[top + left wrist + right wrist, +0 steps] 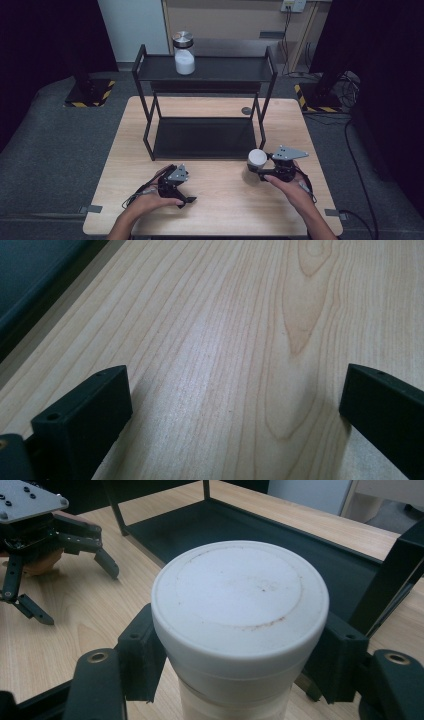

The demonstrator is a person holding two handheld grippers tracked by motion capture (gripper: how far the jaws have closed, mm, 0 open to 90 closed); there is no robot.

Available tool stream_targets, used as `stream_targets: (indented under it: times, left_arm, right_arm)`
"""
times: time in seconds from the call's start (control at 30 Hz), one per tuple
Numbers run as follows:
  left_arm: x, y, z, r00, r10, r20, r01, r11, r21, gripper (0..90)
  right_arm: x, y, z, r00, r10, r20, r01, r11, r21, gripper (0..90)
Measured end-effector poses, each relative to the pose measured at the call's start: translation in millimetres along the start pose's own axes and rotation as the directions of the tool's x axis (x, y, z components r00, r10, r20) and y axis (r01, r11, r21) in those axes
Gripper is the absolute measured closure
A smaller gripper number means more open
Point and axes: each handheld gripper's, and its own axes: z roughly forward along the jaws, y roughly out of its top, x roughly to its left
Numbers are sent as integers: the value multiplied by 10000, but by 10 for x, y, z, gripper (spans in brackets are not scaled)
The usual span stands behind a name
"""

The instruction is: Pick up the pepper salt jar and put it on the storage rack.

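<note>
On the right gripper view, the lower body of the white-lidded jar [240,625] is cut off by the bottom edge, so I cannot make out what it contains. I see its round white lid between my right gripper [240,660] jaws, which press against the jar's sides just under the lid, holding it. From the high view, that jar [257,159] stands on the wooden counter [220,200] near the front right corner of the black two-tier rack [205,137], with my right hand [292,187] reaching in from below, gripper pointing left. My left gripper [175,192] rests low on the counter well apart from the jar, jaws spread wide over bare wood, hand [150,200] cupped behind it. A second jar with a metal lid [184,52] sits on the rack's top shelf.
</note>
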Motion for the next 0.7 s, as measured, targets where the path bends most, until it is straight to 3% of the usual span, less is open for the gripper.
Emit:
stream_targets:
  times: [0.7]
  left_arm:
    - [-4, -1, -2, 10000, -18, -16, 18, 10000, 3, 0]
  right_arm:
    - [90, 15, -48, 9997, -183, 174, 187, 9996, -209, 350]
